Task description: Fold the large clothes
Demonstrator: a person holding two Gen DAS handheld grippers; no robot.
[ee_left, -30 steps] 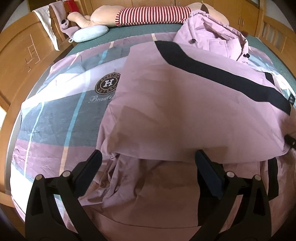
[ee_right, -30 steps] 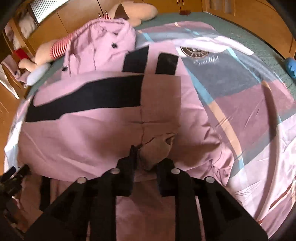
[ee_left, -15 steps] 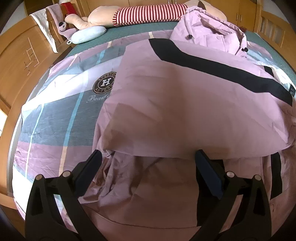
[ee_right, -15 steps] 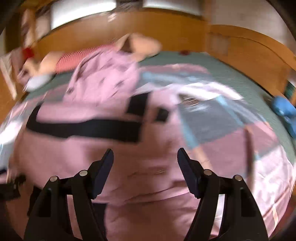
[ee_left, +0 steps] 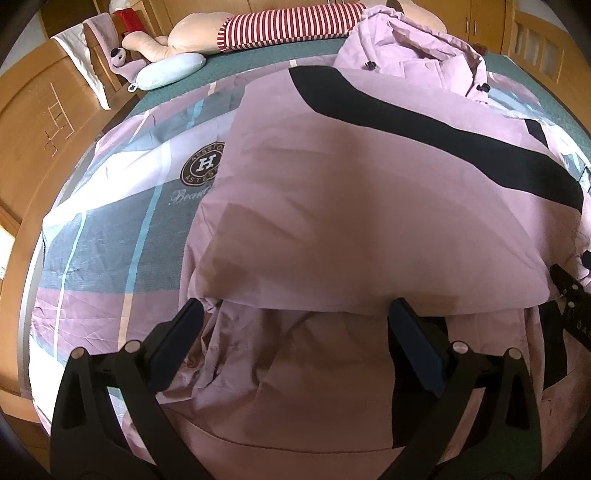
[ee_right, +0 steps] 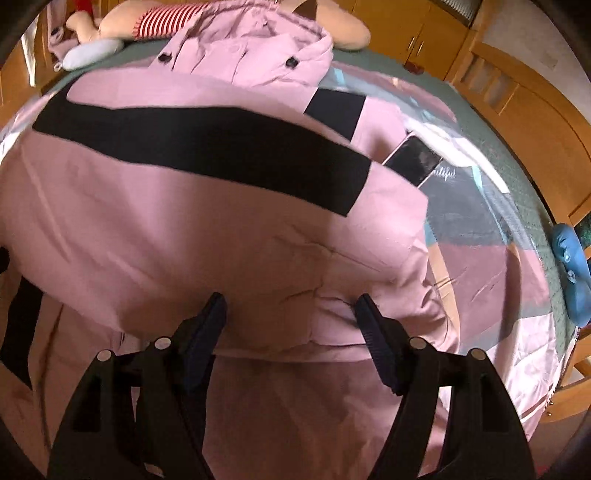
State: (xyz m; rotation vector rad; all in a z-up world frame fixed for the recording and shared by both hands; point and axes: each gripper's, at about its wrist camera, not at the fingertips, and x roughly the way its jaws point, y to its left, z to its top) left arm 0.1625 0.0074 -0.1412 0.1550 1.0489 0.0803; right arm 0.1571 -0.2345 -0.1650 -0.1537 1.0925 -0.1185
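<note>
A large pink jacket (ee_left: 351,184) with a broad black stripe (ee_left: 443,122) lies on the bed, folded over itself, with its hood (ee_left: 413,59) at the far end. My left gripper (ee_left: 295,306) hangs open just above the near folded edge, nothing between its fingers. In the right wrist view the same jacket (ee_right: 184,229) fills the frame. My right gripper (ee_right: 290,300) is opening its jaws over the fold's near edge. Fabric bulges between the fingers, and the pads do not press on it.
The checked bedsheet (ee_left: 110,221) carries a round logo (ee_left: 203,166). A plush toy in a striped shirt (ee_left: 288,22) and a pale blue cushion (ee_left: 170,70) lie by the headboard. Wooden bed frame (ee_left: 37,110) on the left; a blue toy (ee_right: 572,266) at the right edge.
My right gripper was shut on a pinch of pink fabric; it has let go, opened wide and rolled. The left gripper has stayed open in place.
</note>
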